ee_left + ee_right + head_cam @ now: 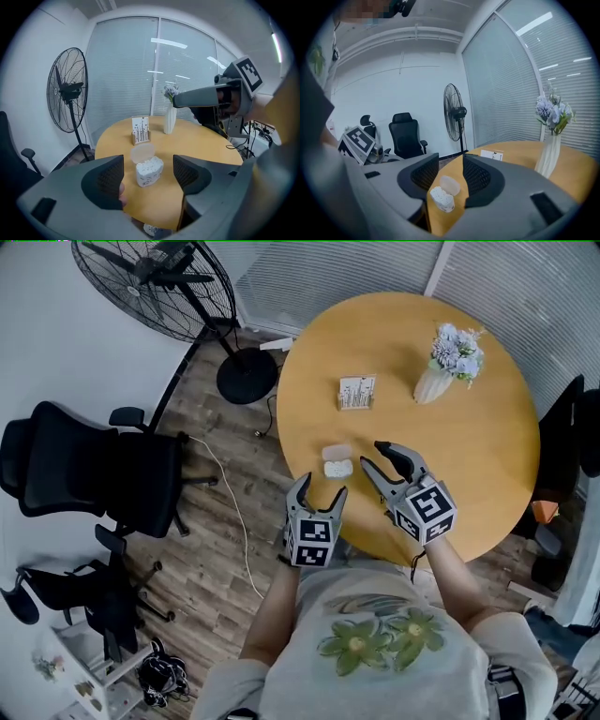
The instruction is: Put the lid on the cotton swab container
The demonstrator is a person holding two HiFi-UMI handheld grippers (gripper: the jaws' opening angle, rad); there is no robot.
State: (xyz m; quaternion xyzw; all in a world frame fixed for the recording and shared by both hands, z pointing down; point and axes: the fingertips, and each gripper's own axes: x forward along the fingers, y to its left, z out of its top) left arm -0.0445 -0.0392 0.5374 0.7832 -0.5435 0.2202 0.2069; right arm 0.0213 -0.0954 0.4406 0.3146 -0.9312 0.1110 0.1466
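Wooden table (487, 427) holds the cotton swab container (337, 468) near its front edge, lid (337, 453) just beyond it; left gripper (322, 488) just short, right gripper (373, 455) alongside, both gaping, empty; bare tabletop beyond

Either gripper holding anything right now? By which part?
Nothing held. Left gripper and right gripper are both open, short of the cotton swab container; its lid lies beside it.
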